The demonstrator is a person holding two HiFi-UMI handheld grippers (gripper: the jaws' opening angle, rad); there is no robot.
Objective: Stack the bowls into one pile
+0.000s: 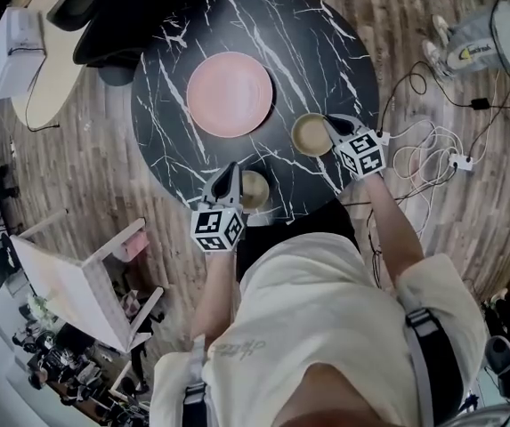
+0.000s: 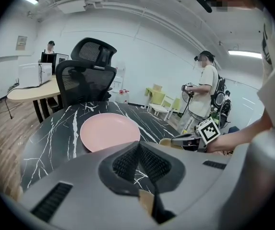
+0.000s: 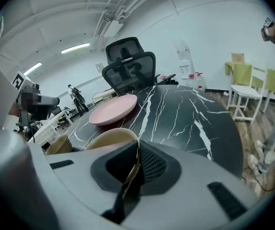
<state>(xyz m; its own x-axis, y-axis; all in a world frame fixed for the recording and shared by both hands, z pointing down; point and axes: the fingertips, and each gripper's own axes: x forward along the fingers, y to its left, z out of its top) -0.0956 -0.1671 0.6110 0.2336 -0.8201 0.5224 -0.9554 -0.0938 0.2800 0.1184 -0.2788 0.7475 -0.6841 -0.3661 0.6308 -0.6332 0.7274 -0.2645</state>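
Round black white-veined marble table [image 1: 326, 52], smooth flat pink plate [image 1: 230, 93], left gripper [image 1: 228, 178] clamped on thin rim of near tan bowl [image 1: 256, 190], right gripper [image 1: 336, 127] pinching far tan bowl [image 1: 309, 135] by its rim.

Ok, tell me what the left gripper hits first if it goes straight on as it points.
Probably the pink plate: it lies straight beyond the left gripper, though its downward tilt could meet the table first.

We see two tan bowls, upright and apart, on the black marbled worktop [image 1: 326, 52]. The left gripper [image 1: 230, 174] pinches the near bowl [image 1: 255, 190] by its rim; the right gripper [image 1: 333, 123] pinches the far bowl [image 1: 310, 135] likewise.
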